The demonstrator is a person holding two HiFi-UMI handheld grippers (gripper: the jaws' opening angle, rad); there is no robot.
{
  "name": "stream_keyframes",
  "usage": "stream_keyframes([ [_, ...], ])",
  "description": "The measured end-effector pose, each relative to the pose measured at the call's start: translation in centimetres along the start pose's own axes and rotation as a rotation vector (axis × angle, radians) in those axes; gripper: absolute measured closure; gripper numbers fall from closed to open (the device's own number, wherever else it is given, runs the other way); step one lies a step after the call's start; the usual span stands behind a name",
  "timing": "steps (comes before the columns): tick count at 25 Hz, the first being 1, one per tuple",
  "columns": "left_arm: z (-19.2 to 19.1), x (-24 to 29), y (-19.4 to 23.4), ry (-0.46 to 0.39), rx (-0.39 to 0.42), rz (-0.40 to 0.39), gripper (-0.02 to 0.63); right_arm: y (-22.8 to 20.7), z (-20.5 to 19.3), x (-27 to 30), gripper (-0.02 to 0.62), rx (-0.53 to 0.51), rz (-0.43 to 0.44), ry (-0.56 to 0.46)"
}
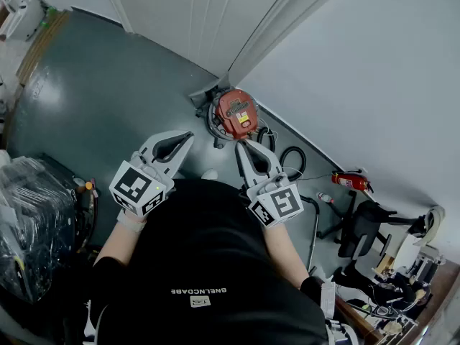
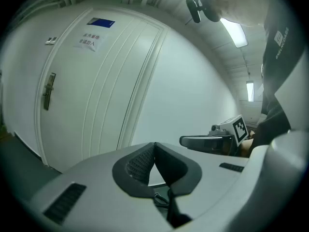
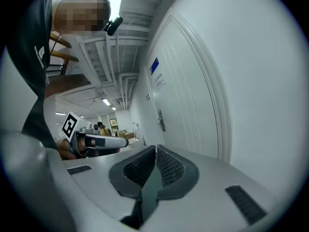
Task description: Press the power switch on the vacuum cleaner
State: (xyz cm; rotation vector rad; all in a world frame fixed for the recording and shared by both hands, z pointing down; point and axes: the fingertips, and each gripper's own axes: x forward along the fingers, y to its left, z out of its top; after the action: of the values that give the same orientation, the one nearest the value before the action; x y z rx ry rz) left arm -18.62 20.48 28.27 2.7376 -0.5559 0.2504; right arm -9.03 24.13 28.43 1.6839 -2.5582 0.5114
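A red canister vacuum cleaner (image 1: pixel 234 113) stands on the dark floor by the white door's corner, with a black hose (image 1: pixel 292 157) coiled to its right. My left gripper (image 1: pixel 188 135) is held above the floor, left of and nearer than the vacuum; its jaws are shut and empty. My right gripper (image 1: pixel 240 144) hovers just below the vacuum, also shut on nothing. In the left gripper view the shut left gripper (image 2: pixel 154 144) faces the white door (image 2: pixel 91 91). In the right gripper view the shut right gripper (image 3: pixel 156 148) points along the wall. The power switch is not made out.
A white door (image 1: pixel 194 13) and wall (image 1: pixel 374 70) close off the far side. A small red fire extinguisher (image 1: pixel 351 181) lies by the wall at right, a black office chair (image 1: pixel 366 232) beyond it. Clear plastic-wrapped goods (image 1: pixel 32 221) stand at left.
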Motion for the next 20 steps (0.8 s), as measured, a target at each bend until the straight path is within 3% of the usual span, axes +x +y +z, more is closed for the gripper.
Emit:
stream_keyframes([
  [11, -0.8, 2.1, -1.7, 0.024, -0.019, 0.016, 0.592, -2.0, 0.0, -2.3, 0.563, 0.023, 0.013, -0.015],
  [20, -2.2, 4.7, -4.5, 0.033, -0.047, 0.063, 0.592, -6.6, -1.5, -6.9, 0.563, 0.055, -0.018, -0.011],
])
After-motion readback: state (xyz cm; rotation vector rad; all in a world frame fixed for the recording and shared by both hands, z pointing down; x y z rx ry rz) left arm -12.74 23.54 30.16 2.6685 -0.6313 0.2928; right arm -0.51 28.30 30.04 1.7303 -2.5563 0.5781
